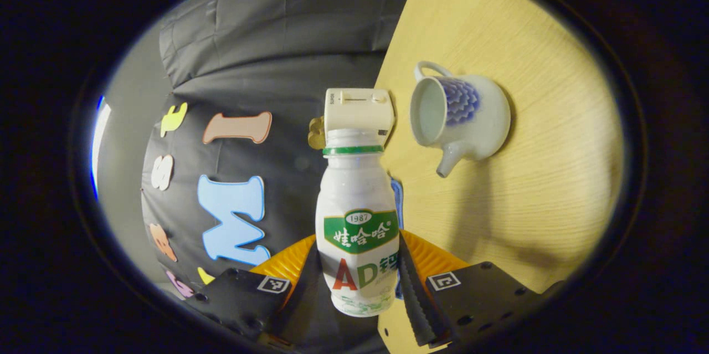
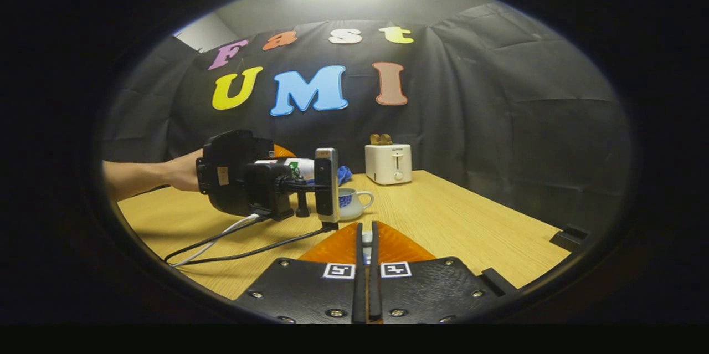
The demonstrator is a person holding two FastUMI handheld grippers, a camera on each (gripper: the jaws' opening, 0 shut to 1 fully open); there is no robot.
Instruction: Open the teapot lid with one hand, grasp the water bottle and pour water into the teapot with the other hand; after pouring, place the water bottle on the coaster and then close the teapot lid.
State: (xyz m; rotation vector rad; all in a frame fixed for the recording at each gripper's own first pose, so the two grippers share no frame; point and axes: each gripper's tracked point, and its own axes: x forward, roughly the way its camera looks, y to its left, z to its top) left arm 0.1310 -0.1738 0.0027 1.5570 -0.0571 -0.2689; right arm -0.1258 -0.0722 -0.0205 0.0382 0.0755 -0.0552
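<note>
My left gripper [image 1: 359, 271] is shut on a white water bottle [image 1: 357, 215] with a green and red label and a green neck ring; no cap shows. The left gripper view is rolled sideways. A white teapot [image 1: 460, 116] with a blue pattern stands lidless on the wooden table [image 1: 526, 193], to the right of the bottle's mouth. In the right gripper view a hand holds the other gripper [image 2: 238, 177] with the bottle [image 2: 288, 167] lying level above the table, near the teapot [image 2: 353, 203]. My right gripper [image 2: 366, 232] is shut on a small pale piece, apparently the teapot lid [image 2: 365, 239].
A white toaster [image 2: 389, 163] with toast in it stands at the table's back edge, also seen as the toaster [image 1: 359, 110] beyond the bottle's mouth. A blue thing [image 2: 344, 174] lies behind the teapot. Cables [image 2: 232, 243] trail across the table from the other gripper.
</note>
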